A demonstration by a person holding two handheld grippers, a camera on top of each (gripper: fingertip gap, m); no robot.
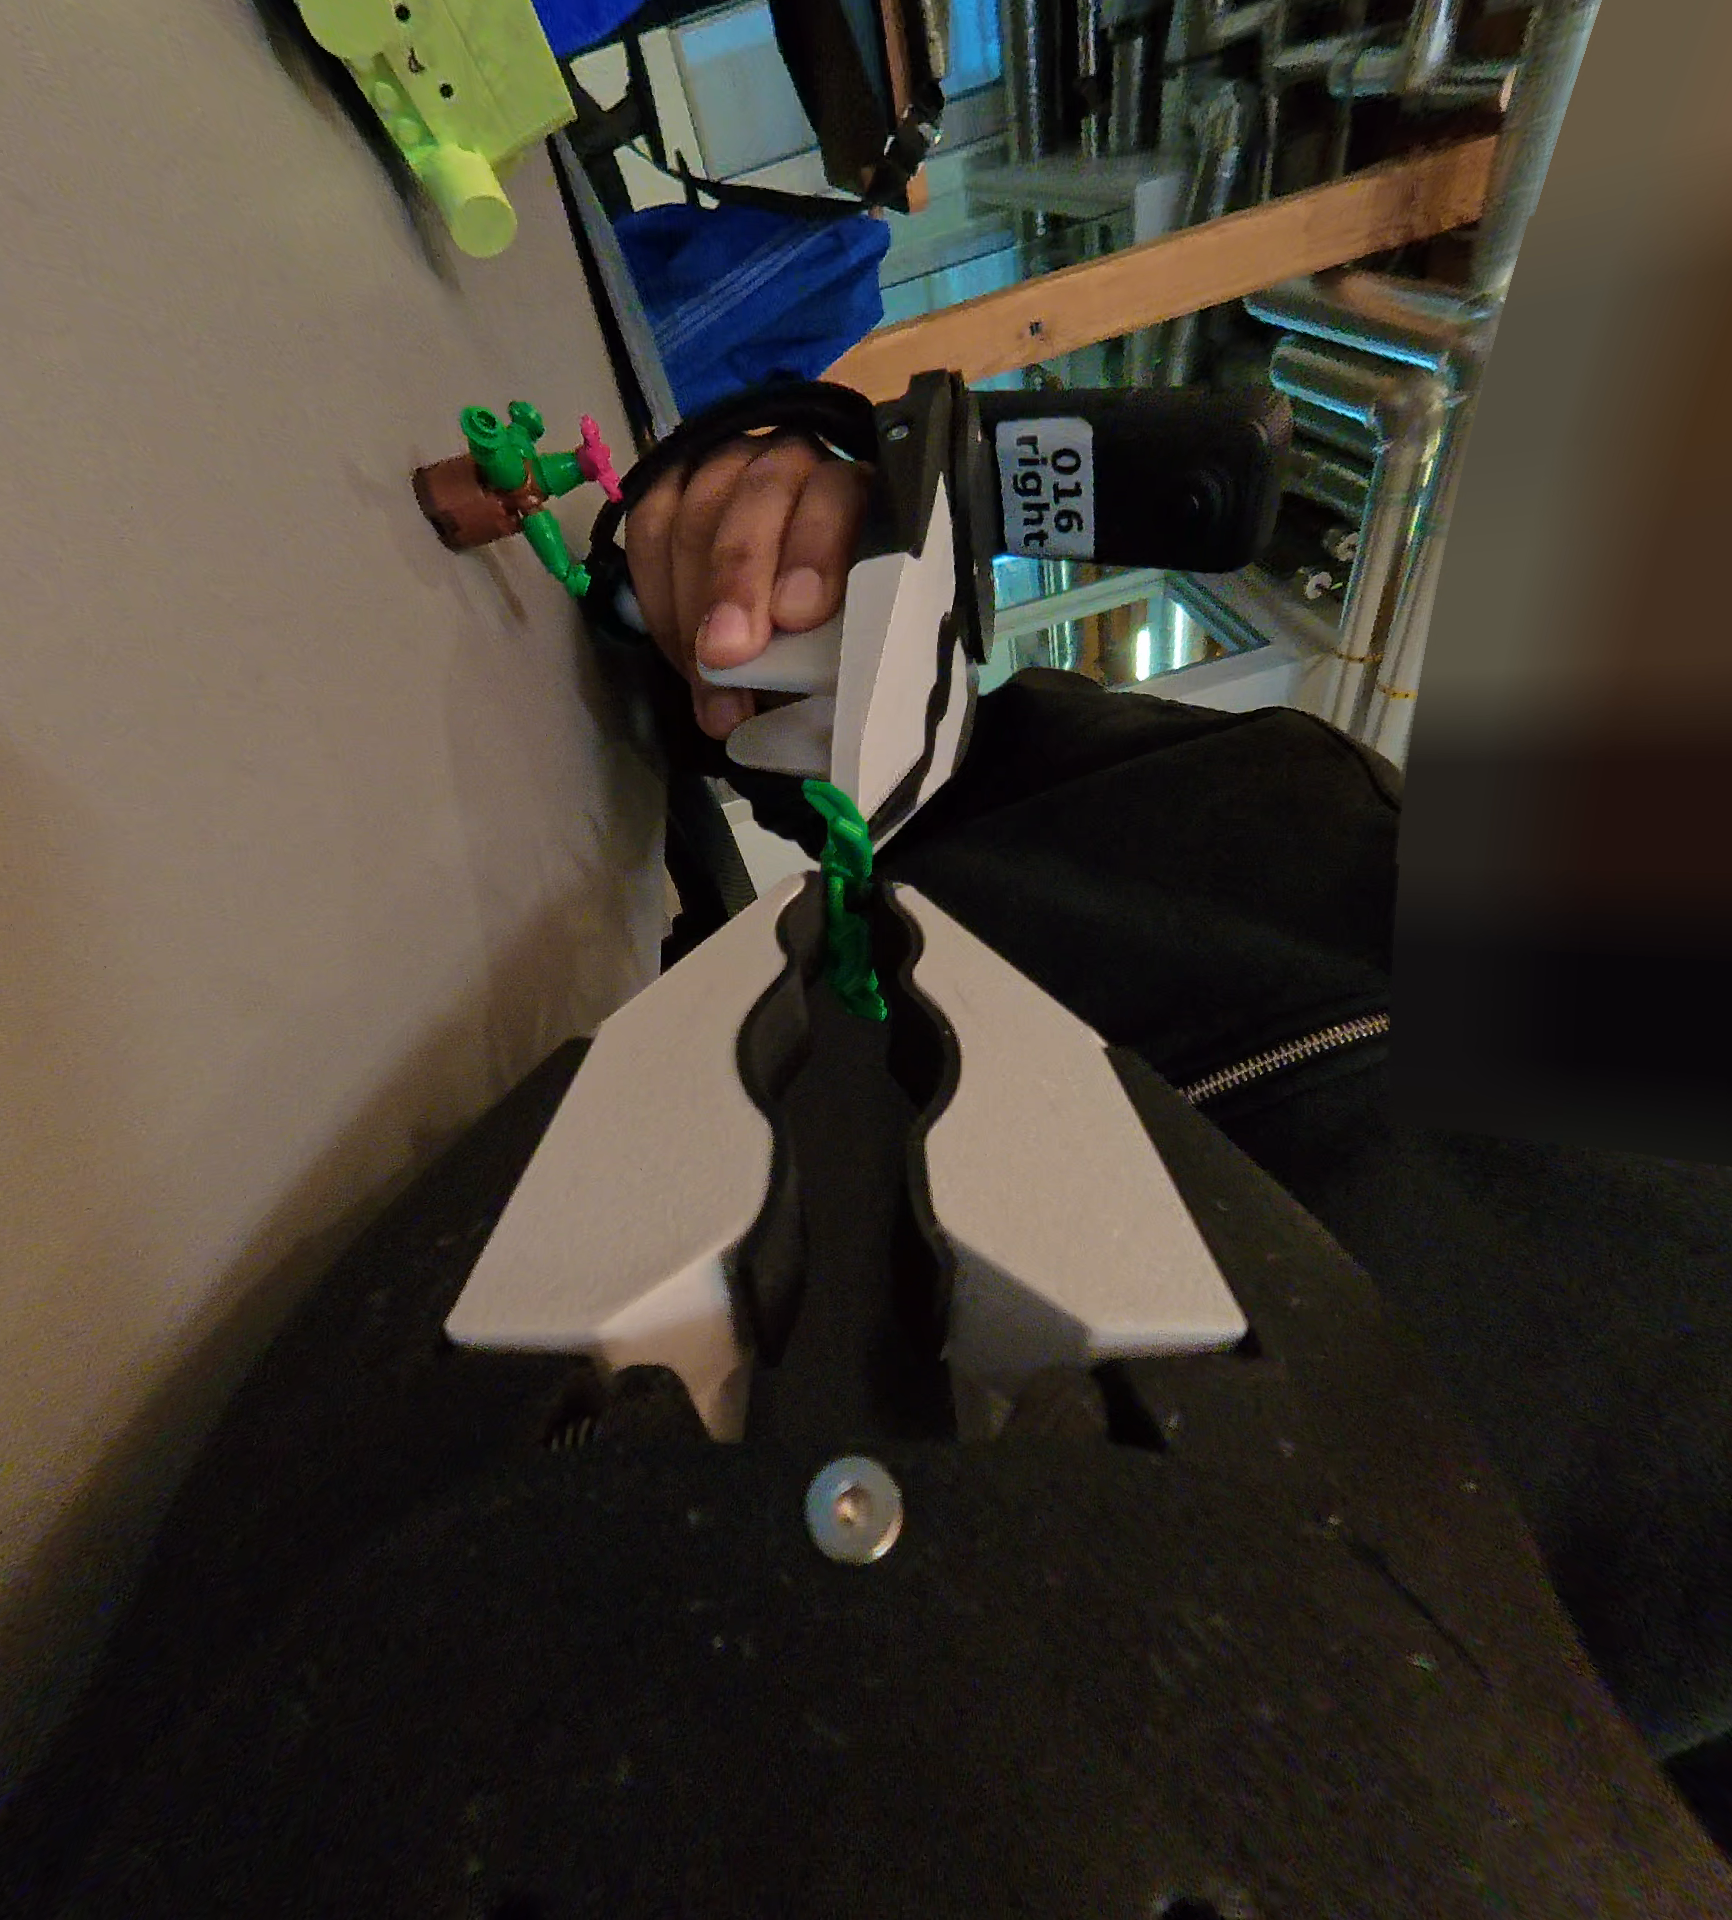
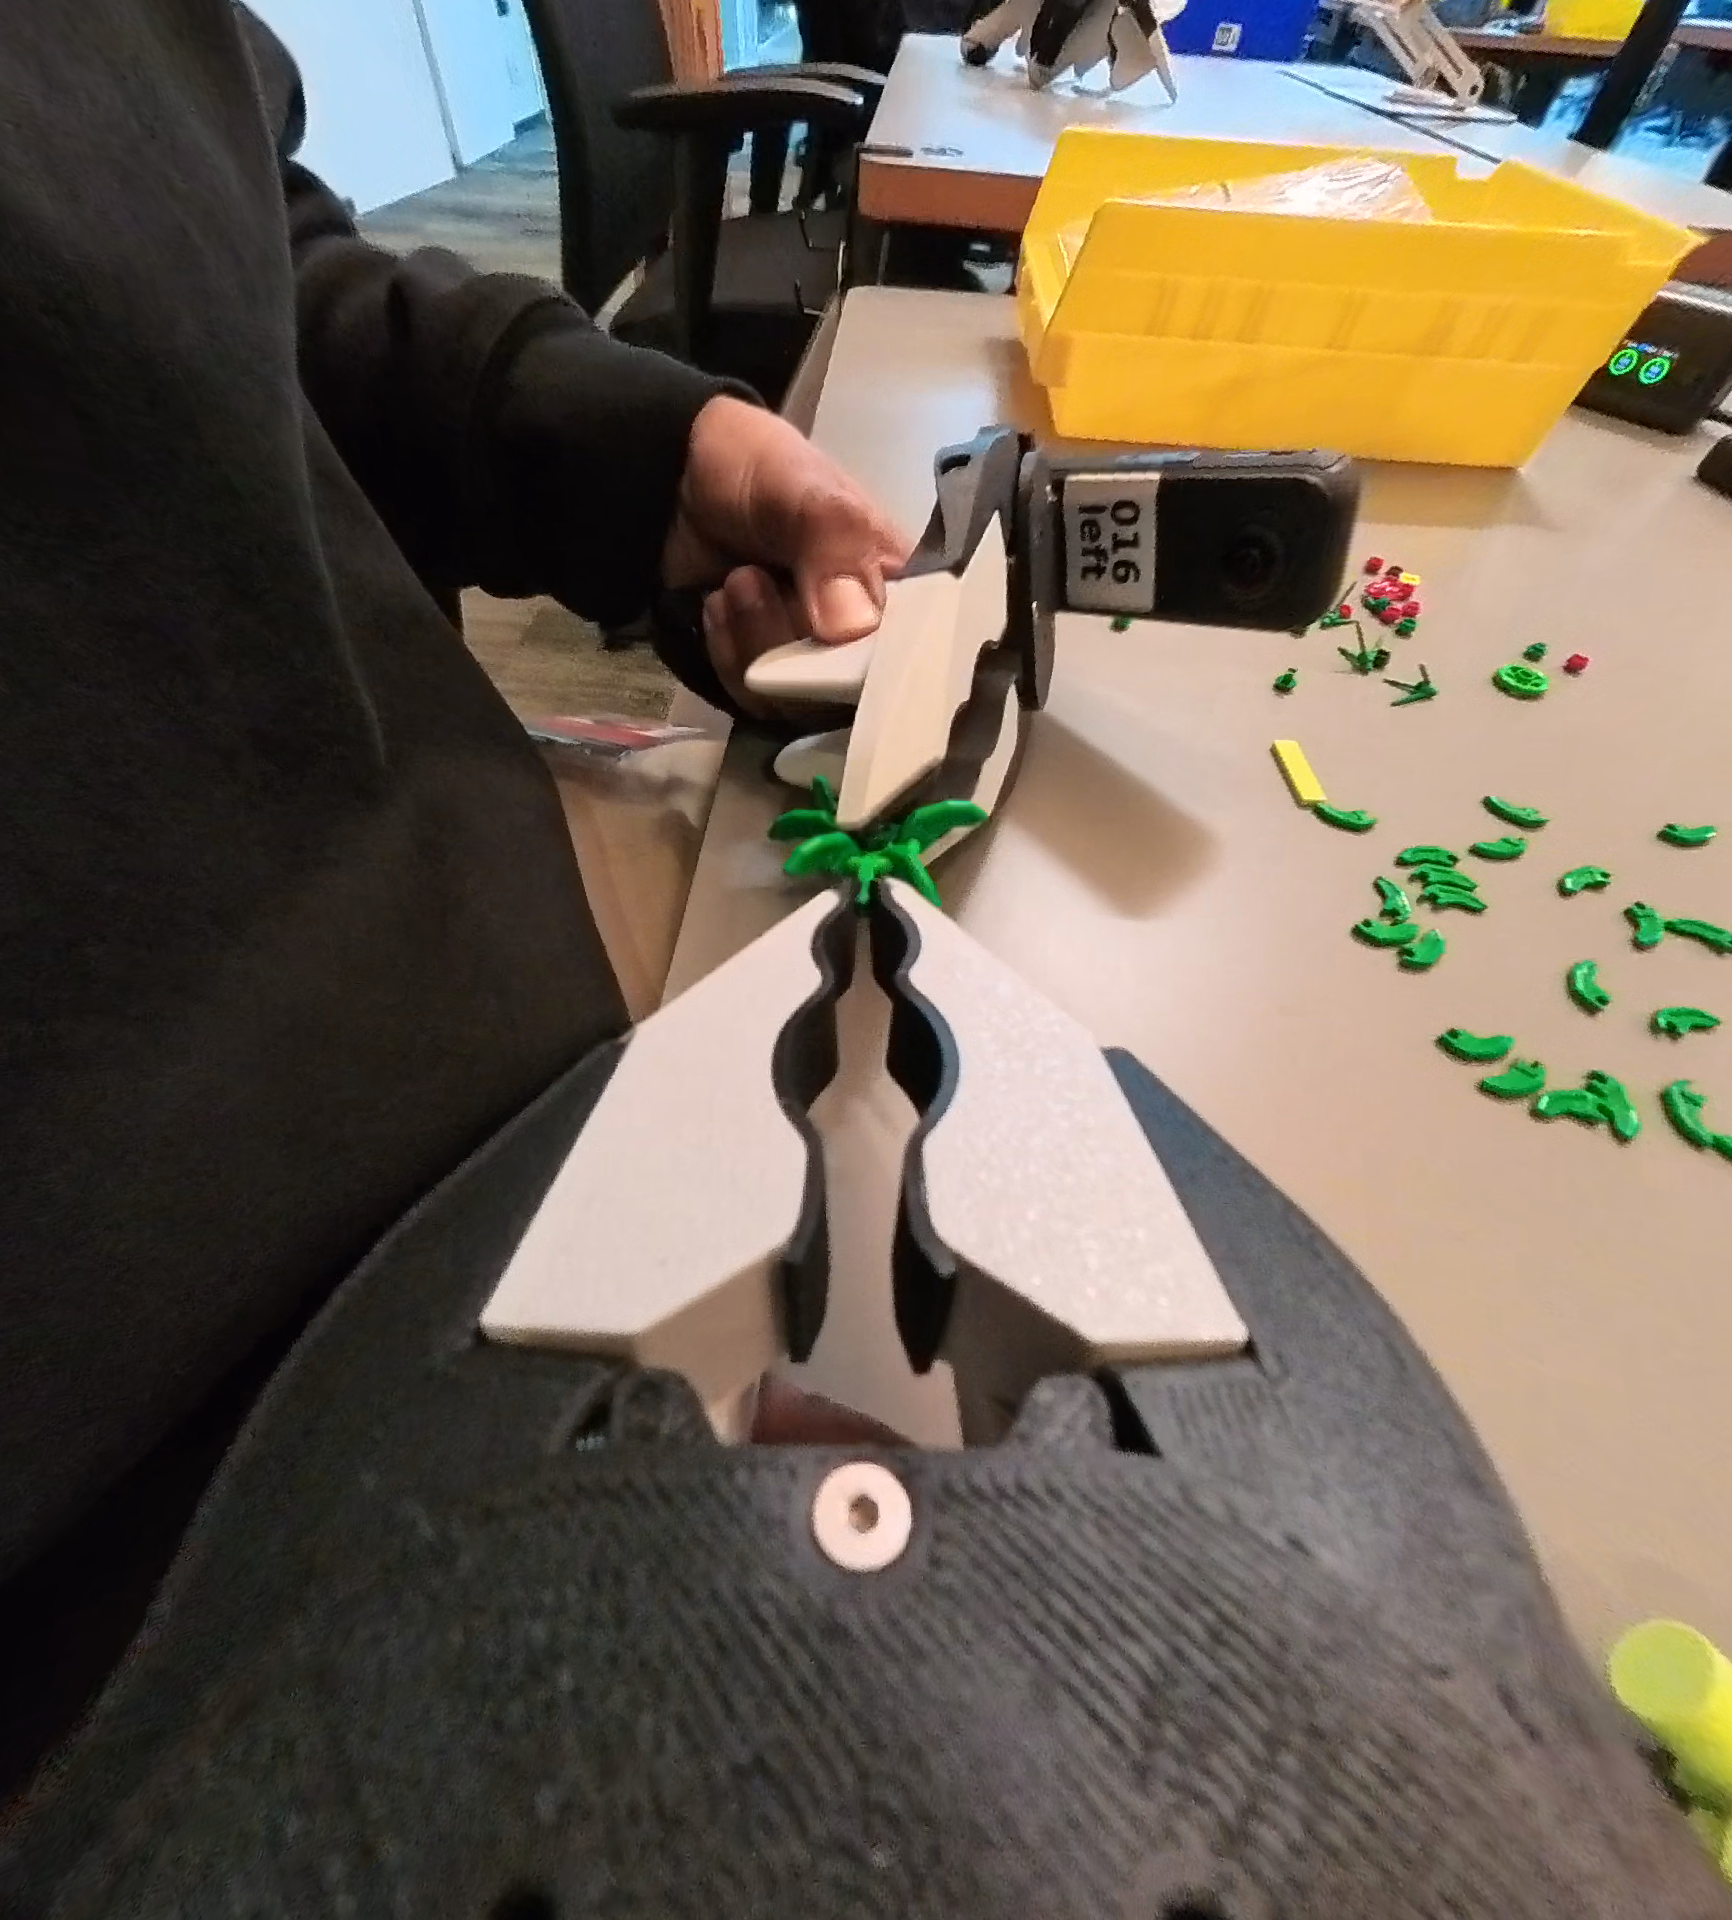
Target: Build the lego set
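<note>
Both hand-held grippers meet tip to tip over the bench edge, each pinching the same leaf piece (image 2: pixel 867 847), a small glossy green plastic sprig with thin curved fronds fanning out.

The right hand-held gripper (image 2: pixel 864 902) has pale matte wedge-shaped fingers (image 2: pixel 706 1122) lined with wavy black pads; its tips are closed on the sprig's stem. In the left wrist view, the left hand-held gripper (image 1: pixel 849 894) clamps the sprig (image 1: pixel 846 914) edge-on between its own wavy pads. Each tool carries a boxy black camera (image 2: pixel 1226 540) and is held by a hand (image 2: pixel 789 530) in a black sleeve.

The bench (image 2: pixel 1257 1299) is smooth and beige. Loose curved green leaves (image 2: pixel 1610 997) lie scattered across it, with tiny red bits (image 2: pixel 1392 597) farther back and a flat yellow strip (image 2: pixel 1298 771). A yellow plastic bin (image 2: pixel 1340 291) stands behind them. A small build (image 1: pixel 519 478), brown base with green stems and a pink flower, sits on the bench well apart from the grippers.
</note>
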